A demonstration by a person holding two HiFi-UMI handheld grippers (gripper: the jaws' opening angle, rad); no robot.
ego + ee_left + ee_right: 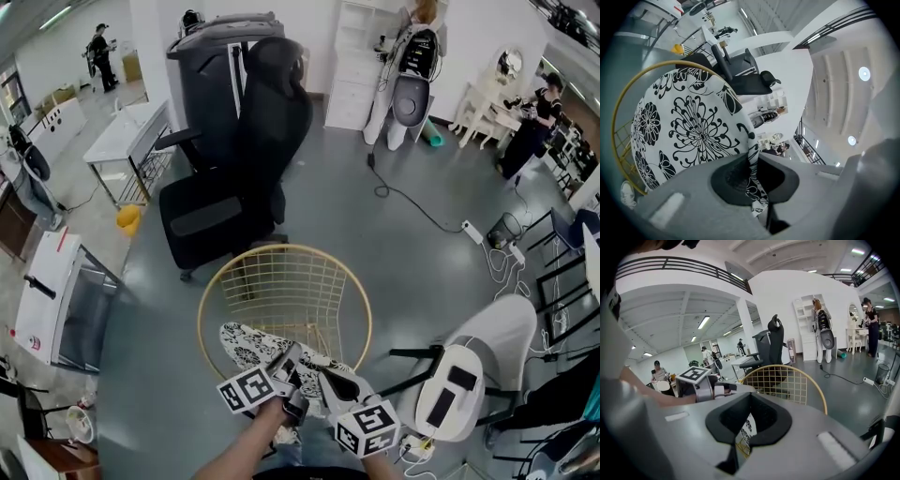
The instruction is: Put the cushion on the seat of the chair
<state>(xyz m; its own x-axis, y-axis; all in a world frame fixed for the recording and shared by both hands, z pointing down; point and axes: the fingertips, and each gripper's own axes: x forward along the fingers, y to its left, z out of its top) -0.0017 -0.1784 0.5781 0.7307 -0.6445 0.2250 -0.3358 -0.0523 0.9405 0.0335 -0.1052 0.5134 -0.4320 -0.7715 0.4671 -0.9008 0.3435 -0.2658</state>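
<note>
The left gripper [287, 364] and right gripper [328, 381] both pinch the flowery cushion [246, 349] over the gold wire chair's [286, 281] near edge. It is not flat on the seat yet.

We see a black office chair [239, 178] on the grey floor [375, 253], with a white tabletop [122, 136] and a yellow bucket [128, 218] to its left. Behind it stands a white shelf unit [354, 66]. A black cable [412, 202] runs across the floor to a power strip [471, 231]. At far right a person [530, 127] stands by a white dressing table [492, 94].
</note>
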